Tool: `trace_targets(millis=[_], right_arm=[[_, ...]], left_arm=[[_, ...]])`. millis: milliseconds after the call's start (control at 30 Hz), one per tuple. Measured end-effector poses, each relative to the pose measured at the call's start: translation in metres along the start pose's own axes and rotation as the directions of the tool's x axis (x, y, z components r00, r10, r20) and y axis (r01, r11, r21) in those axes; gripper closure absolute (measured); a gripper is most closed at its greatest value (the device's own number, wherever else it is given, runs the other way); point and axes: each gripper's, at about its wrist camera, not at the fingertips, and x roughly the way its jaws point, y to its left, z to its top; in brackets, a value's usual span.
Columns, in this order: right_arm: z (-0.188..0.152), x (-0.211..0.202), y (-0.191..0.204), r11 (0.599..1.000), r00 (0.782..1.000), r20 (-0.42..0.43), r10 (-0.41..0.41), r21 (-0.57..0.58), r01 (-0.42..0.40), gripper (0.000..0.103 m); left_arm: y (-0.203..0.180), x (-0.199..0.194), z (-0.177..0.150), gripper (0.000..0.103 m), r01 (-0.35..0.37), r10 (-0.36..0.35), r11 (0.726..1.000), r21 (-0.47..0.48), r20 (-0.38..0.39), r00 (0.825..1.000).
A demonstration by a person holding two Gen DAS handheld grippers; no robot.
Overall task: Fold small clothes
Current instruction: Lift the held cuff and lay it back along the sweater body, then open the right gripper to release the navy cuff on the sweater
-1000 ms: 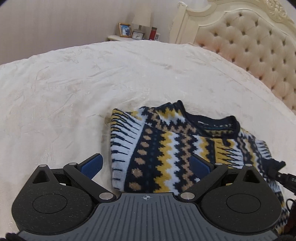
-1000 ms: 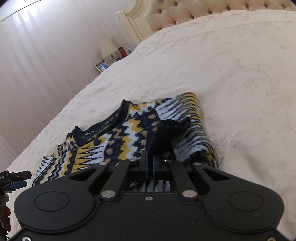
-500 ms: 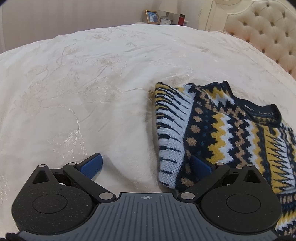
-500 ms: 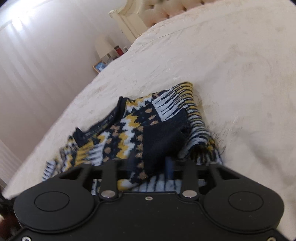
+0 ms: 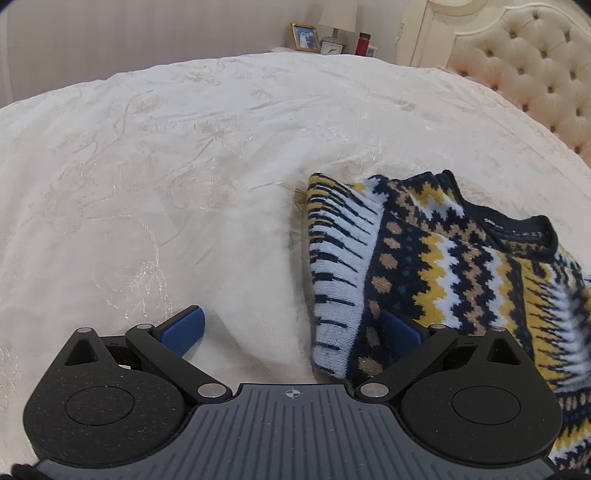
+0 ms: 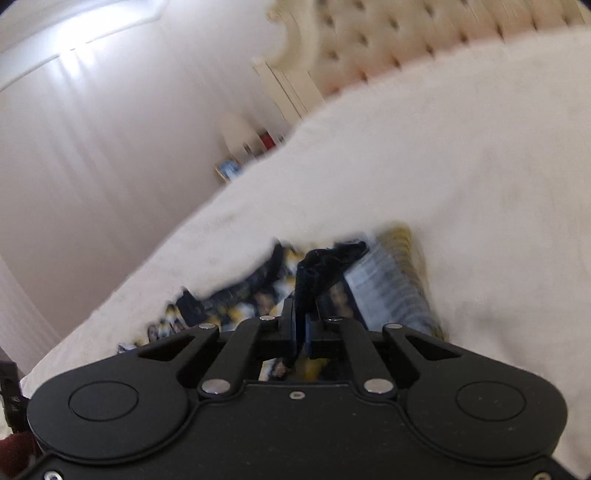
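A small knitted sweater with navy, yellow, white and tan zigzag bands lies folded on the cream bedspread. In the left wrist view it fills the lower right. My left gripper is open and empty; its right blue pad rests against the sweater's near edge, its left pad over bare bedspread. In the blurred right wrist view my right gripper is shut on a dark navy fold of the sweater, lifted above the rest.
A tufted cream headboard stands at the back right. A nightstand with a framed photo, a clock, a red bottle and a lamp stands beyond the bed. A pale curtain hangs on the left of the right wrist view.
My left gripper slid left, so the sweater sits further right in its view. My right gripper briefly opened around the navy fold, then shut on it and is lifting fast.
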Motion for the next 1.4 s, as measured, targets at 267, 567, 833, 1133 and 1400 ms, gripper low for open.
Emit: trace_targets(millis=[267,567,833,1133,1400], right_arm=[[-0.014,0.023,-0.02,0.991,0.984,-0.125,-0.124,0.027,0.128,0.092],[-0.023,0.03,-0.02,0.985,0.97,-0.174,-0.171,-0.022,0.17,0.093],[-0.026,0.026,-0.019,0.985,0.972,-0.157,-0.174,-0.01,0.174,0.084],[-0.029,0.015,-0.015,0.982,0.972,-0.139,-0.189,-0.029,0.187,0.056],[-0.023,-0.007,-0.032,0.971,0.964,-0.136,-0.228,0.043,0.236,0.041]], left_arm=[[0.003,-0.001,0.001,0.0,-0.006,0.006,1.0,-0.023,0.002,1.0],[0.005,0.003,-0.001,0.0,-0.022,0.022,1.0,-0.013,-0.003,1.0],[0.008,0.005,-0.002,0.0,-0.005,0.005,1.0,-0.018,-0.005,1.0],[0.005,-0.006,-0.003,0.0,0.004,-0.004,1.0,0.005,0.016,1.0],[0.003,-0.031,-0.006,0.0,-0.002,0.002,1.0,0.005,0.03,1.0]])
